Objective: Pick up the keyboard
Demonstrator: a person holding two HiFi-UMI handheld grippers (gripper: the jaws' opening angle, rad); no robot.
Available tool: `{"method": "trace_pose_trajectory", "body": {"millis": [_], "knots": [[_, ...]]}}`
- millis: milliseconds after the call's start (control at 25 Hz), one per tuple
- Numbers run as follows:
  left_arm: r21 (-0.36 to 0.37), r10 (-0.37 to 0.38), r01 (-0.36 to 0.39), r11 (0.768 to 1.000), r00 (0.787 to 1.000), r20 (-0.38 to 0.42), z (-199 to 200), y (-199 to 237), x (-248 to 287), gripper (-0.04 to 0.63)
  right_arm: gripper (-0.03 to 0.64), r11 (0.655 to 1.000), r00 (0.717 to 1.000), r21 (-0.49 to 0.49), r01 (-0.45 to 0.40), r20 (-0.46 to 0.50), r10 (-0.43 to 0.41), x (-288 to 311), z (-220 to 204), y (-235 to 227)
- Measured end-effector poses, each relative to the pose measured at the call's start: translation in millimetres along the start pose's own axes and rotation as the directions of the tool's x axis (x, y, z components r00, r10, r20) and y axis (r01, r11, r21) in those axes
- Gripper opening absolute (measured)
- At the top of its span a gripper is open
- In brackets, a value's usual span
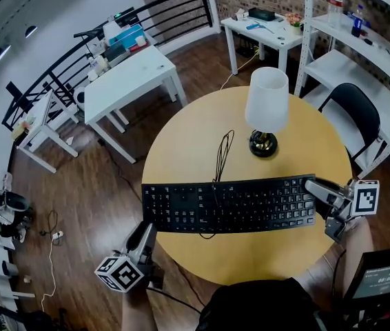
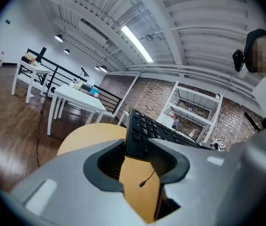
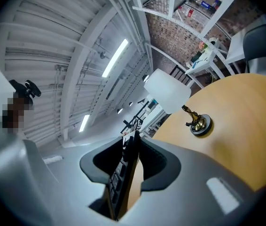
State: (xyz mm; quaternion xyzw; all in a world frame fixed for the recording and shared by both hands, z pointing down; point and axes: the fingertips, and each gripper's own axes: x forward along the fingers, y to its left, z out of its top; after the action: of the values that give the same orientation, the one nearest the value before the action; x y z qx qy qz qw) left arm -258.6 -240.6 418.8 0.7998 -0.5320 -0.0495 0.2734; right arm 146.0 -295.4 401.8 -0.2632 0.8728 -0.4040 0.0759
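Your left gripper [image 1: 147,227] is clamped on the near left corner of the keyboard [image 1: 229,204] — the edge sits pinched between its jaws, and the board runs ahead and to the right of them. Your right gripper [image 1: 313,187] grips the opposite end, with the keys stretching leftward from it. The round table [image 1: 181,143] lies below both claws. The lamp [image 1: 266,105] stands ahead of the right claw — a black cable [image 1: 221,154] trails from the keyboard.

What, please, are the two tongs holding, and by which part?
The keyboard: the left tongs grip its left end, the right tongs its right end.
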Motion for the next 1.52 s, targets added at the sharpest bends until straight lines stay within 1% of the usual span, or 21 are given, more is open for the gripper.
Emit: {"method": "trace_pose_trajectory", "body": {"millis": [160, 400, 520, 760, 920, 1080, 1200, 1360, 1520], "knots": [[0.013, -0.013, 0.012, 1.0, 1.0, 0.017, 10.2, -10.0, -7.8, 0.15, 0.106, 0.999, 0.999, 0.013, -0.031, 0.043, 0.03, -2.0, 6.5, 19.3], [0.012, -0.01, 0.009, 1.0, 0.998, 0.07, 22.8, -19.8, -28.9, 0.15, 0.103, 0.998, 0.996, -0.038, -0.052, 0.068, 0.054, -6.2, 16.3, 47.2], [0.021, -0.016, 0.014, 1.0, 0.996, 0.093, 27.7, -28.3, -36.0, 0.15, 0.103, 0.996, 0.994, -0.044, -0.074, 0.082, 0.078, -8.8, 20.1, 63.0], [0.05, -0.012, 0.006, 0.999, 0.992, 0.124, 36.6, -36.2, -49.8, 0.152, 0.103, 0.993, 0.993, -0.093, -0.068, 0.087, 0.076, -11.1, 21.3, 77.1], [0.066, -0.014, 0.006, 0.998, 0.991, 0.132, 41.1, -43.2, -51.6, 0.152, 0.103, 0.989, 0.995, -0.137, -0.057, 0.074, 0.068, -17.8, 24.0, 74.8], [0.062, -0.008, -0.001, 0.998, 0.991, 0.137, 37.1, -45.4, -55.1, 0.152, 0.103, 0.993, 0.991, -0.082, -0.081, 0.097, 0.089, -19.0, 21.0, 80.5], [0.045, -0.003, -0.004, 0.999, 0.989, 0.146, 34.5, -47.0, -56.8, 0.152, 0.103, 0.993, 0.991, -0.088, -0.08, 0.102, 0.089, -22.5, 20.2, 82.3], [0.047, -0.004, -0.004, 0.999, 0.988, 0.155, 36.5, -45.7, -58.3, 0.152, 0.103, 0.989, 0.994, -0.135, -0.054, 0.088, 0.067, -23.5, 20.4, 80.5], [0.059, -0.001, -0.008, 0.998, 0.987, 0.162, 36.0, -43.8, -60.2, 0.153, 0.103, 0.992, 0.99, -0.099, -0.077, 0.107, 0.088, -19.5, 17.9, 85.2]]}}
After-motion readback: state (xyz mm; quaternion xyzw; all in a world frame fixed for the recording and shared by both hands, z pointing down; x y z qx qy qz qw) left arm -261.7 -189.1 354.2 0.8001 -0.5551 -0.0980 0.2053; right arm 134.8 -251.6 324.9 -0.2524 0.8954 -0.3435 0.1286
